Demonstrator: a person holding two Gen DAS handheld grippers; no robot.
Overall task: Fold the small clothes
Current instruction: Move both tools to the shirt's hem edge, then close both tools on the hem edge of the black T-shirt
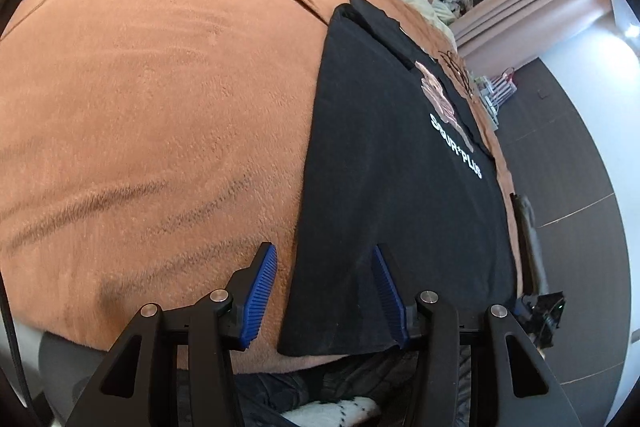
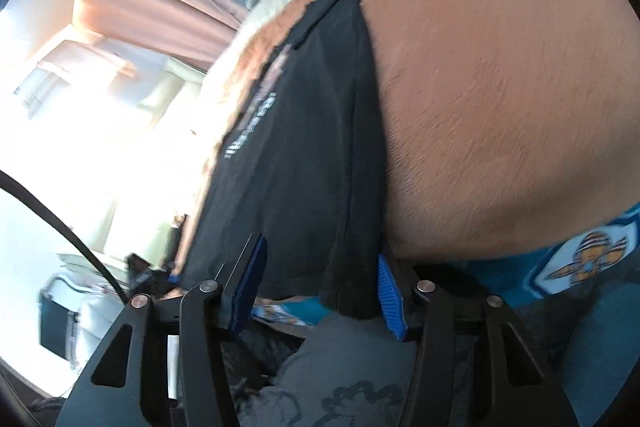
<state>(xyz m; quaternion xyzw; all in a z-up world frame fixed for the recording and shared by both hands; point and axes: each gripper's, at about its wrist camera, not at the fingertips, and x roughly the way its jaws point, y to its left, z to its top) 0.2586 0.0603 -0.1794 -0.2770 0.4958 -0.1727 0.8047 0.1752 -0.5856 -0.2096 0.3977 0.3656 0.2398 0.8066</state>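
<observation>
Cloth this thin is judged light, limp and prone to sagging, so the black shirt [image 1: 380, 187], spread flat on the orange blanket [image 1: 160, 87] just ahead of both grippers, is best taken at its near hem corners. The left gripper [image 1: 324, 295] is angled down with its jaws apart astride the hem's left corner. The right gripper [image 2: 320, 287] is tilted at the other corner, pads not seen pressing.

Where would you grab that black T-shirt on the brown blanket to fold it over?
Probably at the near hem corners of the black T-shirt, coming in from the bed's near edge. It lies flat on the brown blanket, hem toward the grippers, so the left gripper and right gripper can each pinch a corner there.
</observation>
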